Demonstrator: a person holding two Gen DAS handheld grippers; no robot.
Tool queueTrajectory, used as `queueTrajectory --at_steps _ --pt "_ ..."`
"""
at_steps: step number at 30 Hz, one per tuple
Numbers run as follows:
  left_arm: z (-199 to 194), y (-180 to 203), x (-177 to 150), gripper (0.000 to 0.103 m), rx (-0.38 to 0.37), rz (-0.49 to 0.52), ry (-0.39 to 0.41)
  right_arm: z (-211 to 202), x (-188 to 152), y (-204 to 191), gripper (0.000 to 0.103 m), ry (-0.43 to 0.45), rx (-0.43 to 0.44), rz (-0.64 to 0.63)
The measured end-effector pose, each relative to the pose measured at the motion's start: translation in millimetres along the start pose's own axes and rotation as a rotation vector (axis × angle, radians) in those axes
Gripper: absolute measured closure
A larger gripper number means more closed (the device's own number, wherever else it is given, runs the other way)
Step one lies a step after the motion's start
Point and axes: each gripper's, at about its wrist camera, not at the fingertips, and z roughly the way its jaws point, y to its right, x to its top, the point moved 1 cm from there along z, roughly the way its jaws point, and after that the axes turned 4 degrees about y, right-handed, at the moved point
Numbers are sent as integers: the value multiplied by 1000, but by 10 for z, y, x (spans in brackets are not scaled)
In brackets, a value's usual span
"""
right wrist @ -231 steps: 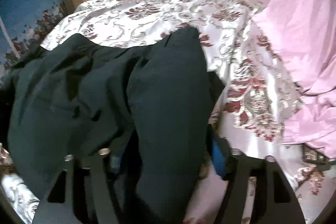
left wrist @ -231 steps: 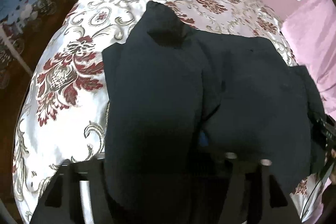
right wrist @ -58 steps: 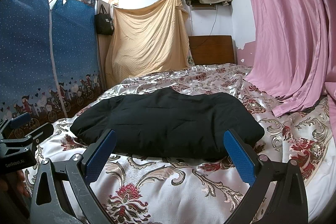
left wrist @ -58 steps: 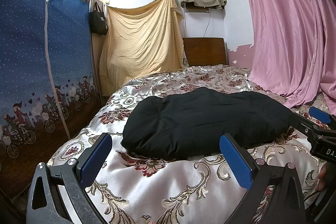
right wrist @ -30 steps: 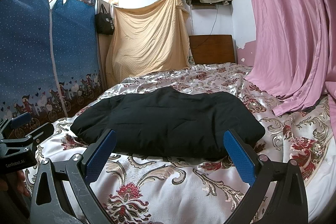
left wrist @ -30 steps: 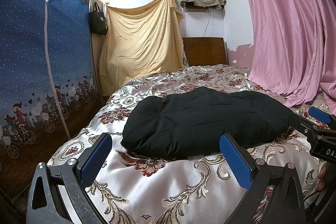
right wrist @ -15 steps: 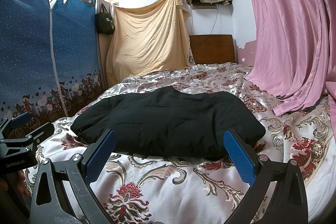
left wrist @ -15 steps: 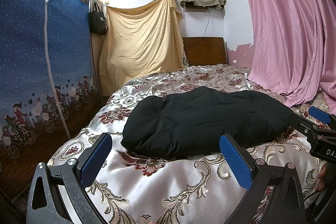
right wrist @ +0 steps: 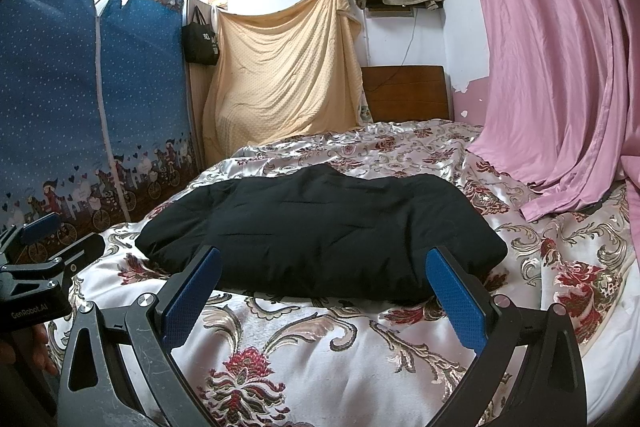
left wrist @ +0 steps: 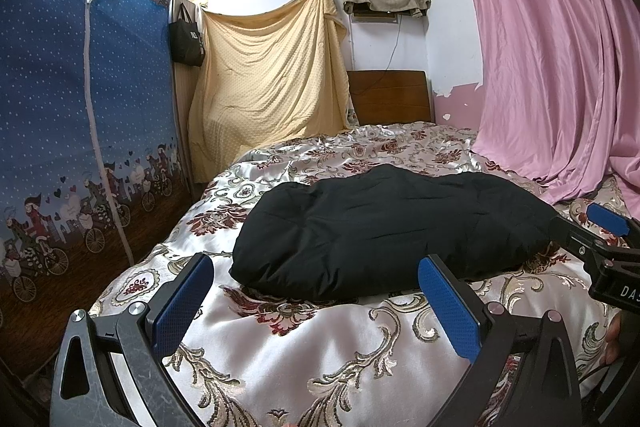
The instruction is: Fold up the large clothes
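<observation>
A black padded garment [left wrist: 384,231] [right wrist: 320,235] lies folded into a compact bundle on the floral satin bedspread [left wrist: 320,343] [right wrist: 320,355]. My left gripper [left wrist: 316,303] is open, held low in front of the bundle's left end, nothing between its blue pads. My right gripper [right wrist: 324,299] is open too, just short of the bundle's near edge, empty. Each view catches the other gripper at its side: the right gripper [left wrist: 608,251] beside the bundle's right end, the left gripper [right wrist: 36,267] at the far left.
A blue fabric wardrobe [left wrist: 72,147] stands along the left of the bed. A yellow blanket [left wrist: 272,83] hangs at the back beside a wooden headboard [left wrist: 390,95]. A pink curtain [left wrist: 552,59] drapes onto the bed's right side.
About 8 seconds ago both grippers were shut on the black garment, seen from above. Both have let go and drawn back low. Over the last two seconds nothing has moved.
</observation>
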Motion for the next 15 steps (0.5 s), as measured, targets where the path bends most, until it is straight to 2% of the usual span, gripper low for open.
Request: queueTrajectory --at_steps 15 --pt "7 23 -4 0 4 27 -2 -1 1 -11 2 -1 -1 0"
